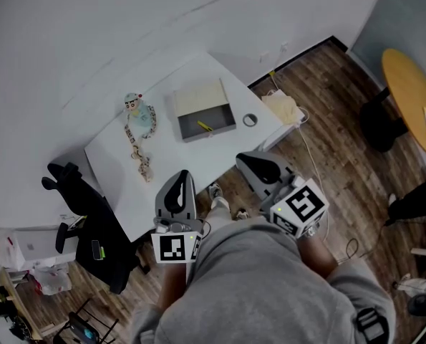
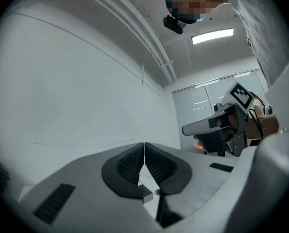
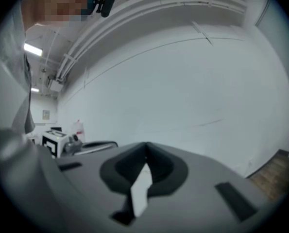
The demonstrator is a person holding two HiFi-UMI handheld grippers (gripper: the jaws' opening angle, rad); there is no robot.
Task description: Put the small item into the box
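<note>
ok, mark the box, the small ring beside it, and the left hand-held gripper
box (image 1: 221,119): head view, bare inner floor
ring (image 1: 245,121): head view, left rim
left hand-held gripper (image 2: 144,147): left gripper view, where shut tips meet

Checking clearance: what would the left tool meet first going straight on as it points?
Probably the plain white wall; the shut left tool seems aimed over the white table, depth unclear.

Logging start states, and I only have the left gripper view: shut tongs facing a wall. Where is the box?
Observer: The box lies open on the white table, near its middle.
Operator: Anything inside it?
Observer: A small yellow item lies in its grey tray.
Operator: And the right tongs?
Observer: The right tongs are shut, with nothing between them.
</note>
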